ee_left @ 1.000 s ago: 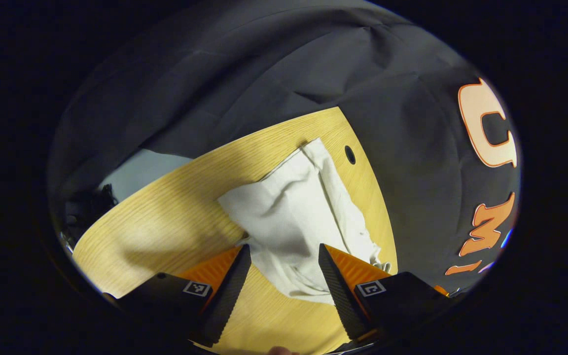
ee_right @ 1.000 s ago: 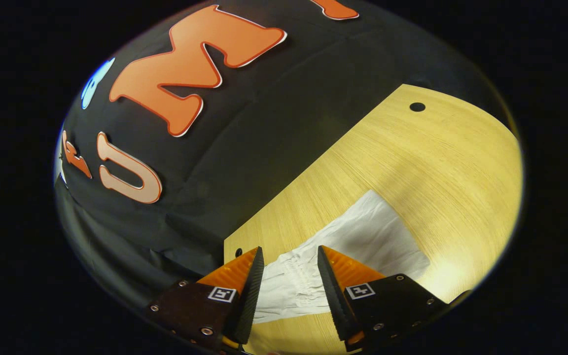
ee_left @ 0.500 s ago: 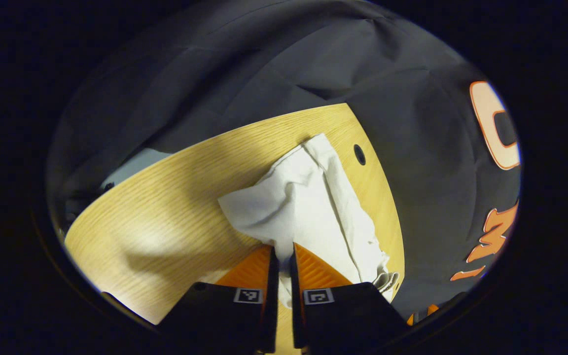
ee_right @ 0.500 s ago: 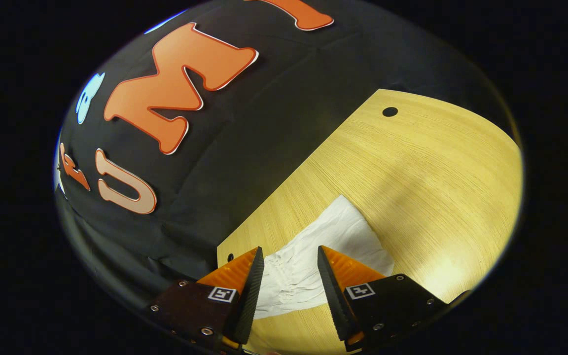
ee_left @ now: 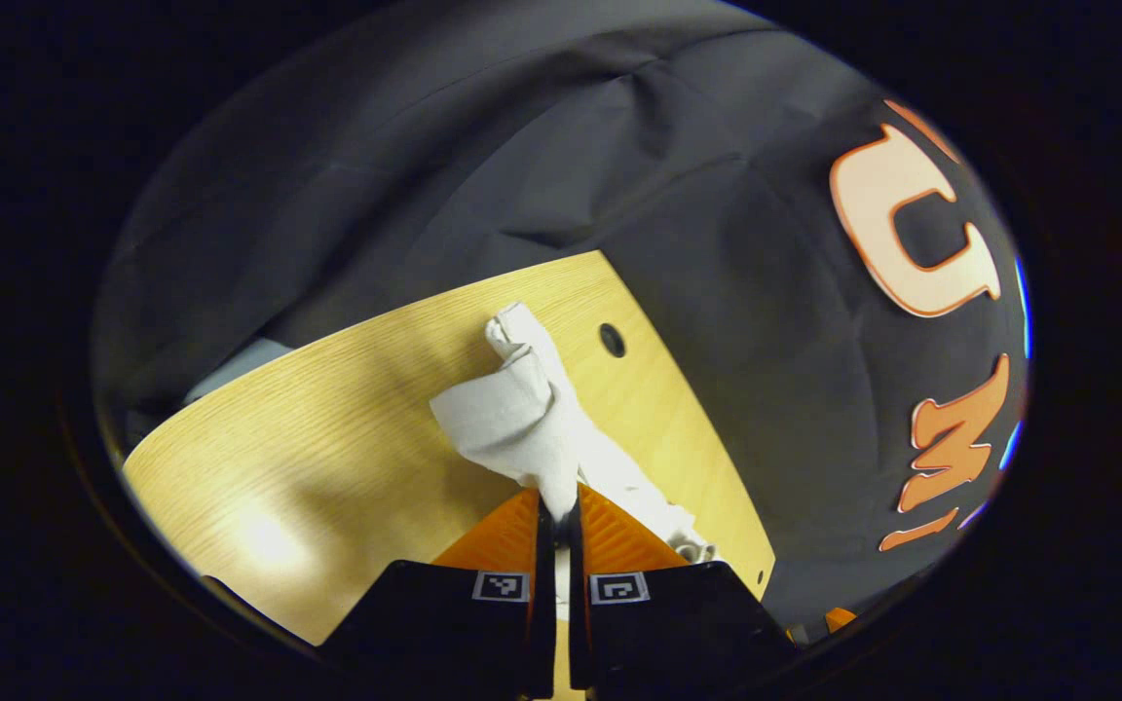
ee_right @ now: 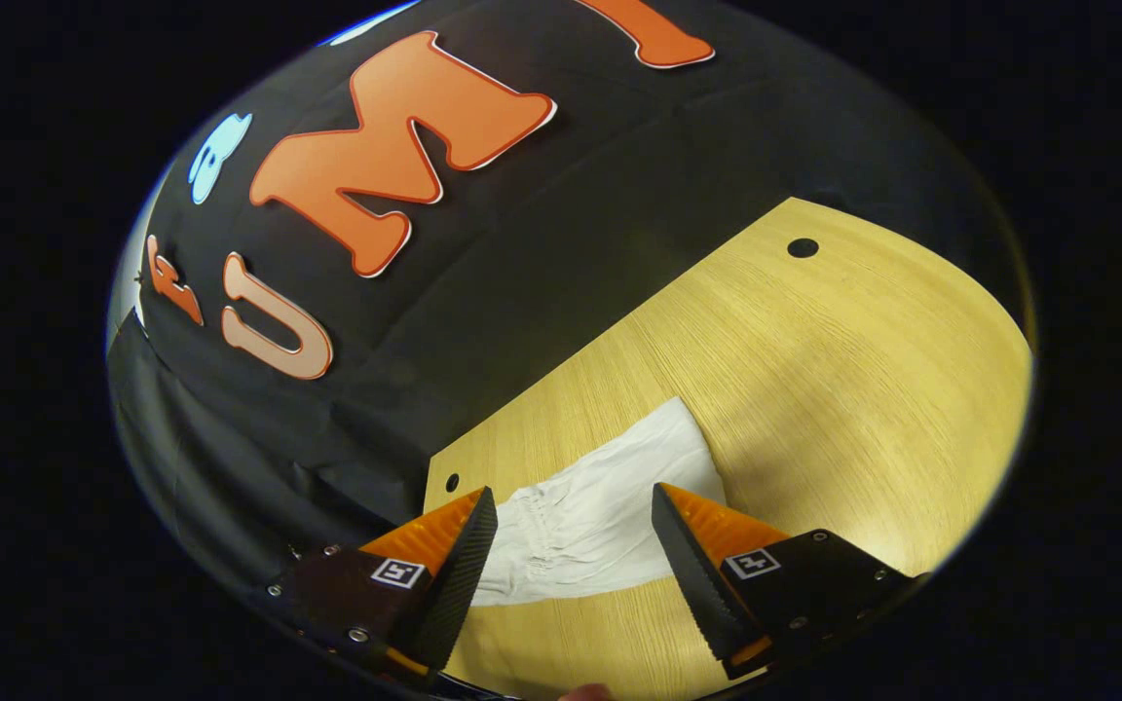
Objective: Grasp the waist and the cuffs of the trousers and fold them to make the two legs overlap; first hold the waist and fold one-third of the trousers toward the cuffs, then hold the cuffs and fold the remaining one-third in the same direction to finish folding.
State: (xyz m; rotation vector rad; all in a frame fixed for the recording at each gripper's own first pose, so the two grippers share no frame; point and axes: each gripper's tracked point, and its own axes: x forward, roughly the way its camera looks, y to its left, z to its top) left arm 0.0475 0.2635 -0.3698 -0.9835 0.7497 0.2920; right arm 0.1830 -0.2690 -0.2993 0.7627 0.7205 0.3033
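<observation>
Your left gripper had its fingers pinched tight on a bunched fold of the white trousers, each finger bearing a small square marker, no readable writing. The cloth trailed away toward the table's far edge, near a hole. Your right gripper hung wide apart, the gathered waist lying between its fingers near the table's corner.
</observation>
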